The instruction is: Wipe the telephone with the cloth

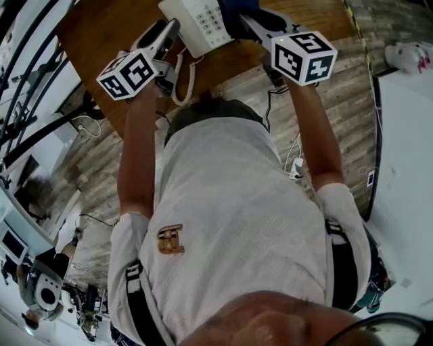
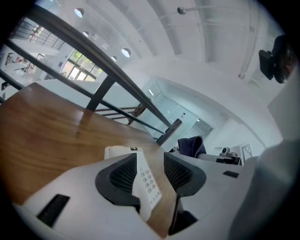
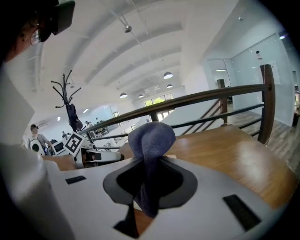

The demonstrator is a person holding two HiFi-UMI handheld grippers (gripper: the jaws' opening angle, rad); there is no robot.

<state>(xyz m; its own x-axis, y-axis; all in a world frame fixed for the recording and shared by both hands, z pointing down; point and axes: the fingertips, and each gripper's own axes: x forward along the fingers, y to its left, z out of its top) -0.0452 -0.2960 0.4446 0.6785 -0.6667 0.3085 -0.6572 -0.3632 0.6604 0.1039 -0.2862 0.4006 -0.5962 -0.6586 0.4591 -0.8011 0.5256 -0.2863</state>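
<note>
A white telephone point(image 1: 203, 23) with a grey keypad lies on the wooden table point(image 1: 108, 27), and its coiled cord point(image 1: 184, 81) hangs over the near edge. My right gripper point(image 1: 247, 20) is above the telephone's right side, shut on a dark blue cloth point(image 3: 151, 140) that bunches up above the jaws and hangs below them. My left gripper point(image 1: 170, 34) is by the telephone's left edge with its jaws open. In the left gripper view the telephone point(image 2: 146, 183) shows in the gap of the left gripper point(image 2: 150, 161), and the cloth point(image 2: 191, 145) is seen beyond.
The table's near edge is right under both grippers, with wood-look floor below it. Cables and a white plug point(image 1: 295, 165) lie on the floor. A white surface point(image 1: 406, 135) stands at the right. A dark railing point(image 3: 211, 96) runs behind the table and a coat stand point(image 3: 70, 110) is farther off.
</note>
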